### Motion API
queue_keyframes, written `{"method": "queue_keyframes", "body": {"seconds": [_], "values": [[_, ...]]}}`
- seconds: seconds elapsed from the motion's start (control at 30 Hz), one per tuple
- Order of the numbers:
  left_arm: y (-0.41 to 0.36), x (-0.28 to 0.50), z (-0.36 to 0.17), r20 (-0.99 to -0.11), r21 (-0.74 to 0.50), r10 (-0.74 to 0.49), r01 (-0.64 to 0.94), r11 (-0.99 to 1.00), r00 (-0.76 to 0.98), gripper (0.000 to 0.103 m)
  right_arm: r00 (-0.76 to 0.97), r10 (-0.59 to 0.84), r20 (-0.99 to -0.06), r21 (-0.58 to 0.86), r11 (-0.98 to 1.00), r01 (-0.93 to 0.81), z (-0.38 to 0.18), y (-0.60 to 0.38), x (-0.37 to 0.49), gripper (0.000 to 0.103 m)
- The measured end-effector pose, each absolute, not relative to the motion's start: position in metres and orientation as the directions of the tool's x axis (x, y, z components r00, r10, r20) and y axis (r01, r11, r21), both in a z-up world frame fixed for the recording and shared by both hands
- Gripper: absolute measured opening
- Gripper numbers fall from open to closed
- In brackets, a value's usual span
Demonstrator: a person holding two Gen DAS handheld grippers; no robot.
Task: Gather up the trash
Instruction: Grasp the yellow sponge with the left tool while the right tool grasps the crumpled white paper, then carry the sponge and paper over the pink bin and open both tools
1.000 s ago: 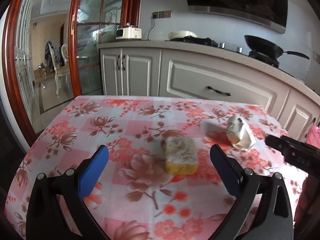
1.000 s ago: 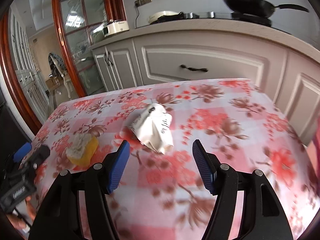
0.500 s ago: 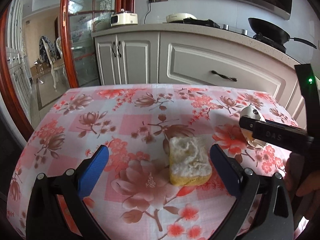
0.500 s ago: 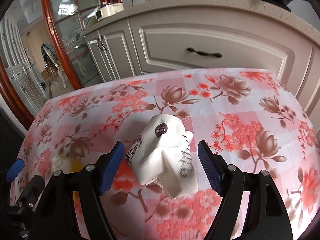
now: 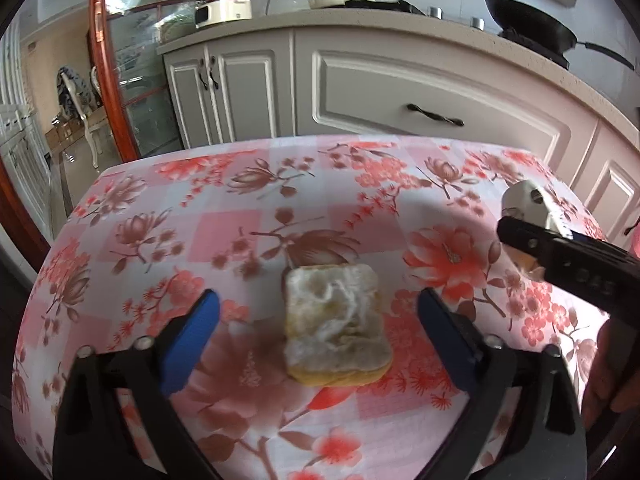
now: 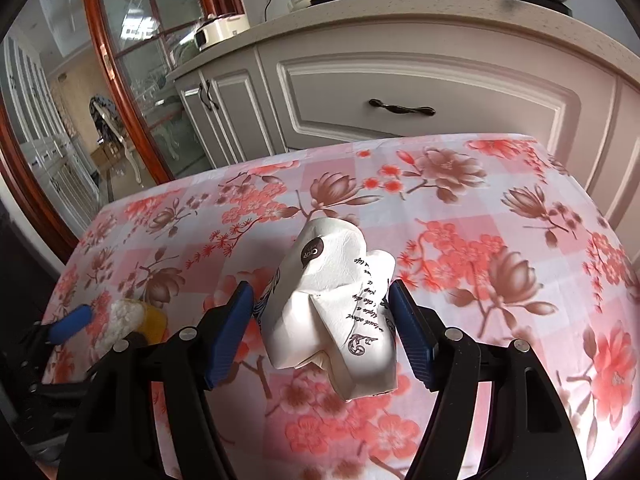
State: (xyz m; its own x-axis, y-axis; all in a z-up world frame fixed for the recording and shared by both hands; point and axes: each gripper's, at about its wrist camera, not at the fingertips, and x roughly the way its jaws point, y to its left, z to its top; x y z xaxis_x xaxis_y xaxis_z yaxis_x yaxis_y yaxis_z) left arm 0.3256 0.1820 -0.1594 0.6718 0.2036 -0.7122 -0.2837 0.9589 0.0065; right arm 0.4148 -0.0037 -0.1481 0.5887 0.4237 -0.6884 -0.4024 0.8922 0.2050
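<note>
A worn yellow sponge (image 5: 336, 324) with a frayed whitish top lies on the floral tablecloth (image 5: 248, 232). My left gripper (image 5: 320, 332) is open, its blue pads either side of the sponge, apart from it. A crumpled white paper wrapper (image 6: 332, 312) with dark print lies between the blue pads of my right gripper (image 6: 324, 328), which is open and close around it; the right pad seems to touch the paper. The sponge also shows in the right wrist view (image 6: 132, 320), at the left. The wrapper's top (image 5: 528, 204) peeks above the right gripper's body in the left wrist view.
Grey kitchen cabinets (image 5: 400, 92) and a counter with a black pan (image 5: 536, 28) and a white cooker (image 5: 224, 10) stand behind the table. A wood-framed glass door (image 5: 132, 72) is at the left. The table's far edge (image 6: 360, 148) is near the cabinets.
Both grippers have moved forward and down. The sponge now sits between the left pads and the wrapper between the right pads. The right jaws have narrowed around the wrapper.
</note>
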Motion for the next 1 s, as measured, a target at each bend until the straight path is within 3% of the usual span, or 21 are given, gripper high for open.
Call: {"method": "queue_keyframes", "body": {"seconds": [0.17, 0.63, 1.0], "values": [[0.182, 0.336, -0.172, -0.771, 0.007, 0.169, -0.258, 0.966, 0.614, 0.049, 0.594, 0.434, -0.677, 0.226, 0.891, -0.393, -0.143, -0.018, 0.409, 0.066], [0.170, 0.303, -0.162, -0.732, -0.002, 0.175, -0.260, 0.966, 0.658, 0.047, 0.589, 0.434, -0.682, 0.213, 0.888, -0.407, -0.140, -0.038, 0.356, 0.066], [0.137, 0.231, -0.128, -0.599, -0.021, 0.194, -0.258, 0.966, 0.777, 0.047, 0.658, 0.413, -0.629, 0.150, 0.895, -0.419, -0.116, -0.063, 0.290, 0.066]]}}
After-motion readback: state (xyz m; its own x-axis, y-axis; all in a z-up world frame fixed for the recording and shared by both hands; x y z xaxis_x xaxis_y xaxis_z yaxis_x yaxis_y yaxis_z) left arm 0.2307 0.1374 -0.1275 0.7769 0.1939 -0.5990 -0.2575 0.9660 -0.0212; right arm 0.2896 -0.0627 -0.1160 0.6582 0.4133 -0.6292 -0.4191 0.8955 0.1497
